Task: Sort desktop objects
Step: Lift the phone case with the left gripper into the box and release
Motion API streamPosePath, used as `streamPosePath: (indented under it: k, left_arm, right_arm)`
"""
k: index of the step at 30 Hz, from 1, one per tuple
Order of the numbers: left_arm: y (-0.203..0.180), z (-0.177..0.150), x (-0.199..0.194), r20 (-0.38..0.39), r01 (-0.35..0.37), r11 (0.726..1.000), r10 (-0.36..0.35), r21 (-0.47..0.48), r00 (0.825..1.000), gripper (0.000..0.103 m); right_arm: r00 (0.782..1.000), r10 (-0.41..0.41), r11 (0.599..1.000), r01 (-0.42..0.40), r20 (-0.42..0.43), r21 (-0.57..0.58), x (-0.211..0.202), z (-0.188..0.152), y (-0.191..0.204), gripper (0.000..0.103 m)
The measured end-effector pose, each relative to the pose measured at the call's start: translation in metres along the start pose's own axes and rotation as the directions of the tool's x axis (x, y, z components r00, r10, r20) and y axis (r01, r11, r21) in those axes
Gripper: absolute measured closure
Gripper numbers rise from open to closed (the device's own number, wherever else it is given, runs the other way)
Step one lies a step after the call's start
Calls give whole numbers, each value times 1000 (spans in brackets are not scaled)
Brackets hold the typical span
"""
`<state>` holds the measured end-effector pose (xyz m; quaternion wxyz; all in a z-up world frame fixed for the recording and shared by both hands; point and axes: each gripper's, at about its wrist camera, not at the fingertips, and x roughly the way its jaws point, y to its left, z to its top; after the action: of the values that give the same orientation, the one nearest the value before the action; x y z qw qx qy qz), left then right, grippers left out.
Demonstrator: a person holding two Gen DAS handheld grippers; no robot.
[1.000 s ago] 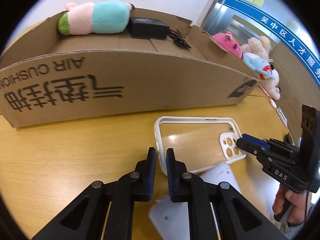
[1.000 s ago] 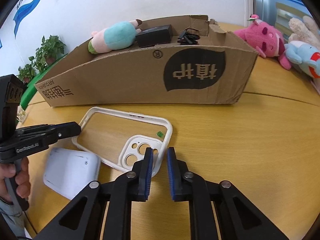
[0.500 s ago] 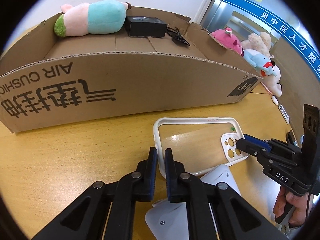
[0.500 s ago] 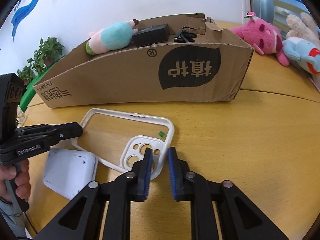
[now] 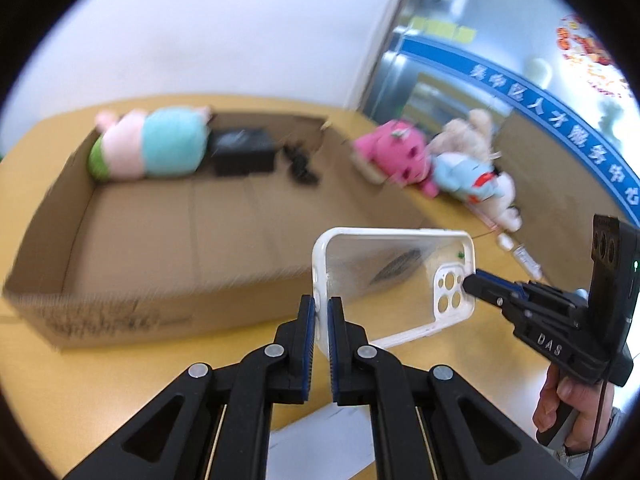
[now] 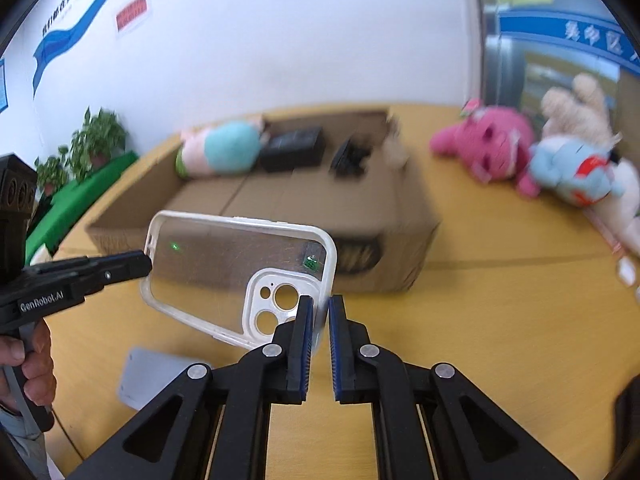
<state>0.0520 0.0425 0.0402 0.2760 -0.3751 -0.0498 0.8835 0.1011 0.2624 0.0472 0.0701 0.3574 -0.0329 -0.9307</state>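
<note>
The right tool (image 6: 319,312) pinches the camera-cutout end of a clear phone case (image 6: 240,276) with a white rim; the left tool (image 6: 136,264) clamps its opposite end, the case held tilted above the counter (image 6: 500,320). Beneath lies a white device (image 6: 152,376). Beyond stands a cardboard box (image 6: 400,240) holding a plush toy (image 6: 220,152) and black adapter (image 6: 294,148).

Black left gripper (image 5: 321,312), blue ribbed pads, silver screws; right gripper (image 6: 320,316) lettered "DAS".

both grippers, left (image 5: 321,312) and right (image 6: 318,314), raised, jaws clamped.
</note>
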Motion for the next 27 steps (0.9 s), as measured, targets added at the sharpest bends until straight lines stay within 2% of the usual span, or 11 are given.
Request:
streamPosePath:
  k: [4, 7, 13, 18, 22, 27]
  left_arm:
    - [-17, 37, -15, 100, 4, 1000, -6, 24, 995, 98]
    - [-17, 67, -37, 173, -18, 999, 12, 31, 985, 98]
    - [11, 103, -88, 267, -98, 995, 90, 14, 960, 98]
    - [46, 126, -116, 300, -164, 986, 165, -29, 940, 98]
    - [74, 138, -120, 294, -228, 973, 231, -46, 927, 98]
    - [122, 144, -98, 213, -272, 958, 285, -90, 934, 98]
  right_arm:
    - [996, -48, 998, 50, 77, -22, -29, 38, -11, 96]
    - [988, -70, 993, 82, 141, -84, -49, 69, 1, 96]
    - [975, 7, 983, 33, 220, -180, -61, 129, 44, 96]
    - [974, 103, 971, -54, 201, -235, -38, 168, 88, 95]
    - [974, 164, 960, -121, 154, -254, -4, 187, 113, 95]
    - [976, 214, 946, -195, 47, -260, 57, 198, 138, 94]
